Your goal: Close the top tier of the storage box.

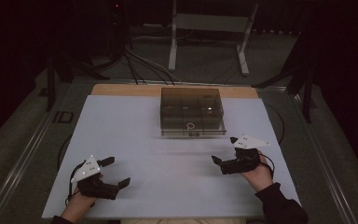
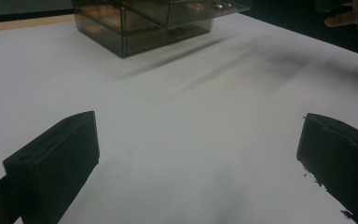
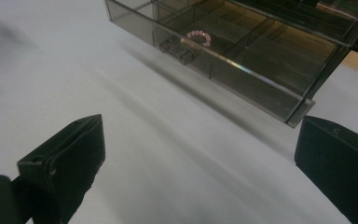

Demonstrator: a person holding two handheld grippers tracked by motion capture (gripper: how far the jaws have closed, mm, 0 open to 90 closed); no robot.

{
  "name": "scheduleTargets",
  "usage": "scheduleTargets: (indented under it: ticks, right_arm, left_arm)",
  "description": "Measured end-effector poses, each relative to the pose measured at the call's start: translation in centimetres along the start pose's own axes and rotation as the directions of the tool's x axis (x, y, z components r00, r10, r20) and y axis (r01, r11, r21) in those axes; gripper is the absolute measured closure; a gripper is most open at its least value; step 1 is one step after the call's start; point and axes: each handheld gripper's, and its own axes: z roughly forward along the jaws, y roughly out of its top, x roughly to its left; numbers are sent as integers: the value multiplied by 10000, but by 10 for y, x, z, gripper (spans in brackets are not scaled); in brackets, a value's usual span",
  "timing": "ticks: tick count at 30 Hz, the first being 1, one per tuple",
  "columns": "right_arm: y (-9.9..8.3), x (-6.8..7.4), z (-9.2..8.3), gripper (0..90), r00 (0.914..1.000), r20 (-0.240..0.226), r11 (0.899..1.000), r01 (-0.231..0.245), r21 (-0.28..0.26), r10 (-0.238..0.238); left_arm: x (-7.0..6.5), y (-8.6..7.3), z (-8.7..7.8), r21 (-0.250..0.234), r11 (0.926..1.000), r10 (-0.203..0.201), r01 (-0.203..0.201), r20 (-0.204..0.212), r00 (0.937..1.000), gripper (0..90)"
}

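Looking over the table (image 1: pixel 135 186) first: white top fills the frame centre, a bare wood strip along its far edge, dark floor all round. Next down in size, the smoked drawer box (image 1: pixel 192 111) sits upper centre of the high view, its bottom drawer (image 3: pixel 242 70) pulled out toward me, partitioned into compartments. Right gripper (image 1: pixel 225 150) is lower right, near the drawer's front right corner but not touching; left gripper (image 1: pixel 118 171) is lower left, well apart from the box. Both have jaws spread wide w/ nothing between them, confirmed in each gripper view, bare tabletop between the black jaws. Smallest item: a little bead ring (image 3: pixel 199 36), pinkish, lying in a front compartment just behind the drawer handle (image 3: pixel 177 49); in the high view it's a pale loop at (image 1: pixel 190 125). My read: approach stage, nothing grasped yet. Next move prob. calls for the right gripper to go up and left over the drawer's front wall, then down into that compartment, jaws narrowed enough to clear the partitions. Room: plenty of open table btwn grippers and box; tight spots are the drawer's front lip, the dividers, and the box body overhanging the drawer's rear. Table edge is close under both forearms.
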Motion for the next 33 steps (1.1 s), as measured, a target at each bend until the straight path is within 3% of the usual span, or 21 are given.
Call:
scheduleTargets:
  ticks: [24,33]
  right_arm:
    - [24,10,10,21,9993,378,9996,5,-288,6]
    - [26,13,17,21,9965,797,9995,-225,-206,241]
  left_arm:
    - [0,0,0,-10,10000,-6,6,27,10000,0]
    - [0,0,0,-15,10000,2,-2,19,10000,0]
